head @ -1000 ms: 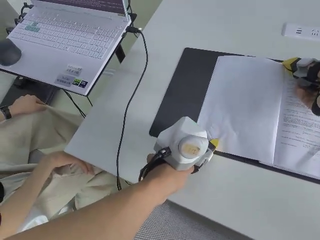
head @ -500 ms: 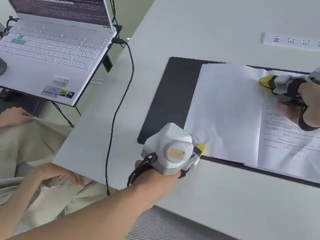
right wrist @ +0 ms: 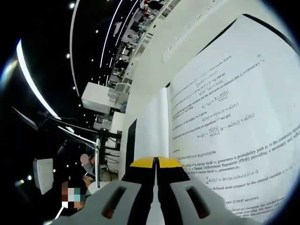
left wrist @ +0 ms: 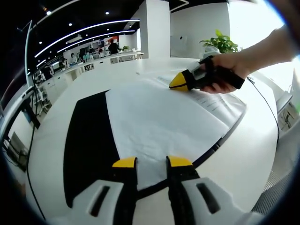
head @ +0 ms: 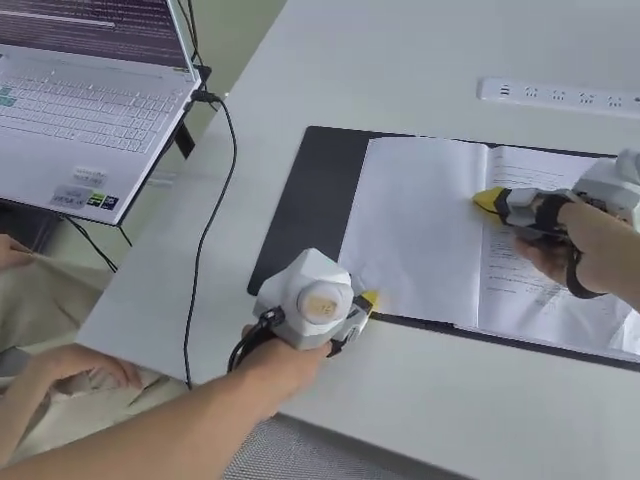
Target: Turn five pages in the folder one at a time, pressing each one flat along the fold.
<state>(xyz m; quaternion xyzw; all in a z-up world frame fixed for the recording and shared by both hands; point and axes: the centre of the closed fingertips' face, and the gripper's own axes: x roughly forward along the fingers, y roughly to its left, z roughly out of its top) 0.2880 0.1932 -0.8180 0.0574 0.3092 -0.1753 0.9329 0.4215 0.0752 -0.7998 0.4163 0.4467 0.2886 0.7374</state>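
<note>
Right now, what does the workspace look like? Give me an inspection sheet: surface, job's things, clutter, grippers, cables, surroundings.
Surface: white table, level.
Job's things: black folder lies open; a blank page lies turned to the left, and a printed page is to the right of the fold.
Clutter: power strip beyond the folder; laptop beside the table.
Grippers: left gripper has its jaws a little apart at the blank page's near edge; right gripper has its jaws together, with the tip at the fold.
Cables: black cable runs from the laptop across the table's left part.
Surroundings: another person's hand at lower left; an office with a plant.
</note>
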